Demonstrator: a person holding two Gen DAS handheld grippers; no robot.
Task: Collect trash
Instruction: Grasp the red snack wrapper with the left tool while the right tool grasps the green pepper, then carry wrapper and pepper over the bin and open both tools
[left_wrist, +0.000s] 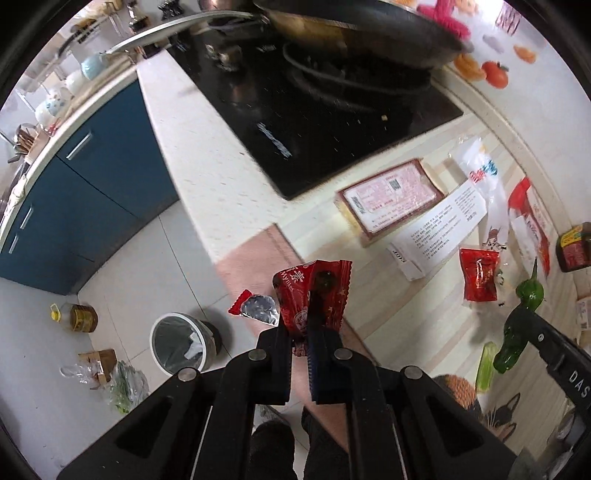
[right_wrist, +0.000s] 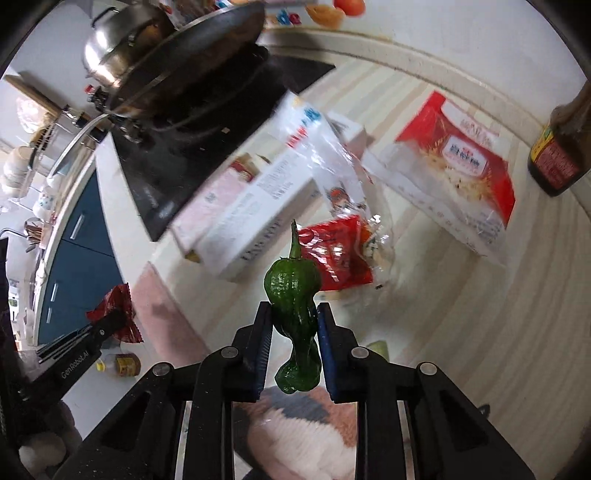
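Bare worktop (right_wrist: 461, 332) lies open at the right, while boxes (right_wrist: 251, 225), snack packets (right_wrist: 454, 173) and a sauce bottle (right_wrist: 561, 151) crowd the stretch ahead.

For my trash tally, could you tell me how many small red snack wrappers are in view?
2: one red wrapper clamped in the left gripper, another red wrapper lying on the counter beside the white box. Others may be hidden under packaging.

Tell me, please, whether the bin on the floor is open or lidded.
Open: the trash bin shows no lid, and its liner and some scraps inside are visible.
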